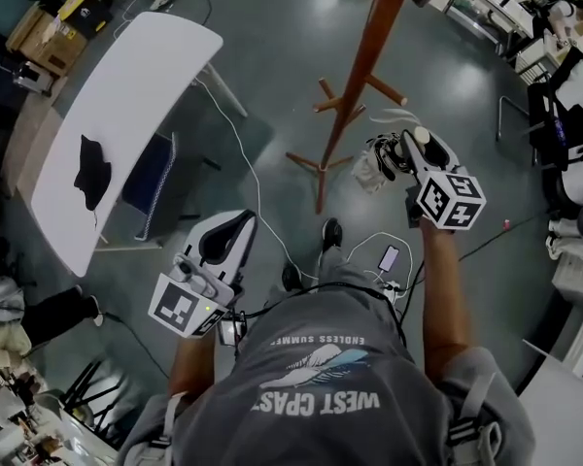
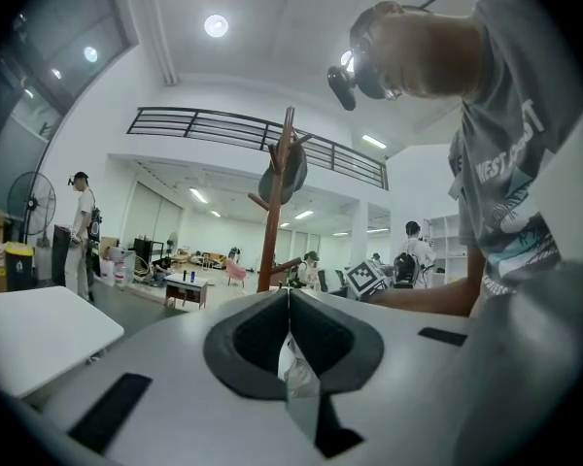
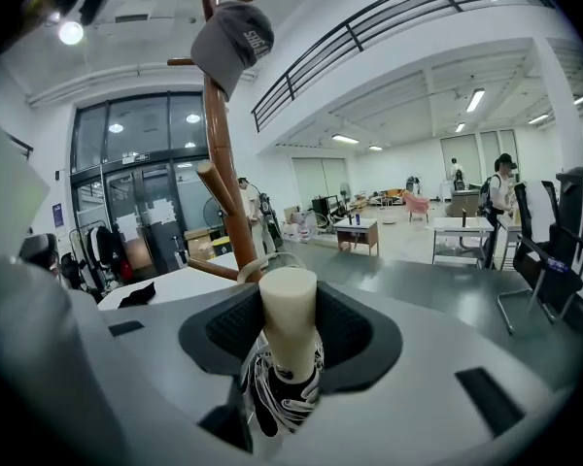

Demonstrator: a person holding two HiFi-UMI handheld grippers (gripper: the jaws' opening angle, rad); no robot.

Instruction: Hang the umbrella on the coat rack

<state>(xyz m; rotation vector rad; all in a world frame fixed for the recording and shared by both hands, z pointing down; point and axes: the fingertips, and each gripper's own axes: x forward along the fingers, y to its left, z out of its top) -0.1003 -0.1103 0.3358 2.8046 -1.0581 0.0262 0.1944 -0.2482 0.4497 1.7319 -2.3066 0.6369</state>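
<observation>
Fingers (image 3: 355,330) of the right gripper (image 3: 290,301) are clamped on the folded umbrella (image 3: 272,391). Its cream handle (image 3: 288,309) sticks straight out past their tips and the black-and-white canopy is bunched underneath. A pale strap loop (image 3: 264,260) curls off the handle end, on the far side from the hand. Lower and further back, the left gripper (image 1: 223,246) has its fingers (image 2: 325,343) pressed together on nothing, held near the person's waist and well apart from the umbrella. From where I stand the umbrella's long axis runs along the right gripper, handle end leading, and it points at the wooden coat rack (image 1: 367,61), which rises just ahead and a little to the left of that hand. Seen from the head, the rack's low pegs (image 1: 342,103) sit just beside the umbrella without touching it, so the right hand is plainly the nearer one. I'd judge that the next move depends on getting that loop up and over a peg end. A grey cap (image 3: 235,29) already hangs at the top of the post. Farther left stands a white bench (image 1: 136,76) with a dark scrap of cloth (image 1: 92,171) on it, and beyond that is the open hall with people at distant desks.
</observation>
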